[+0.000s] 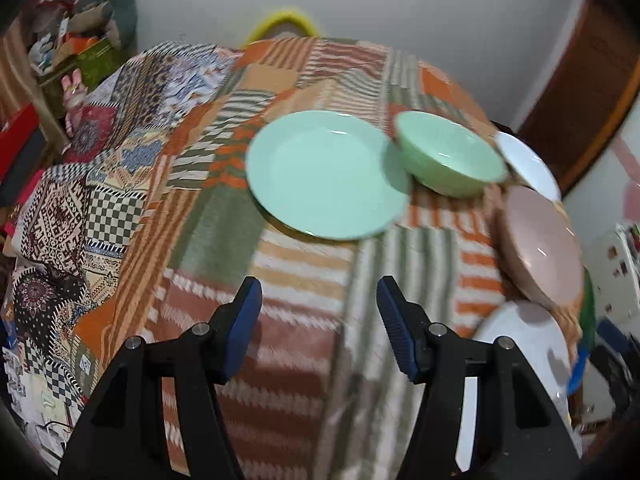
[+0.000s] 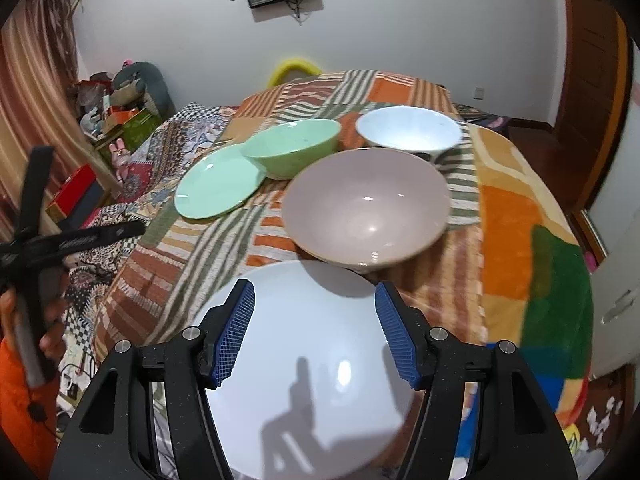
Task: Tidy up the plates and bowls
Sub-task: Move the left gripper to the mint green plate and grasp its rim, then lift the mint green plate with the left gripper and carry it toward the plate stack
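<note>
We find five pieces of crockery set out on a patchwork blanket point(image 2: 516, 216), all resting upright with their openings facing up; being round, none shows a long axis. The green plate point(image 1: 326, 180) lies flat toward the left of the group, and the green bowl point(image 1: 450, 152) sits just beside it, its rim overlapping the plate's edge in both views; whether they touch we cannot tell. Behind stands the white bowl point(image 2: 408, 128), and in front of it the pink bowl point(image 2: 366, 208), the widest of the three bowls. Nearest the right wrist camera lies the white plate point(image 2: 312, 364), flat, its near edge hidden behind the tool.

The left gripper point(image 1: 319, 324) points steeply down at bare blanket short of the green plate, its blue pads spread apart with nothing between them. The right gripper point(image 2: 315, 330) hangs over the white plate, angled down, pads likewise spread; the plate shows between them, but they do not press on it.

In the right wrist view the left tool's black frame appears at the left edge, gripped by a hand point(image 2: 24, 312) with an orange sleeve point(image 2: 20, 408) below it.

The left wrist view is blurred throughout. There the white bowl, pink bowl and white plate crowd the right edge, and the white plate is partly covered by the gripper's frame.
</note>
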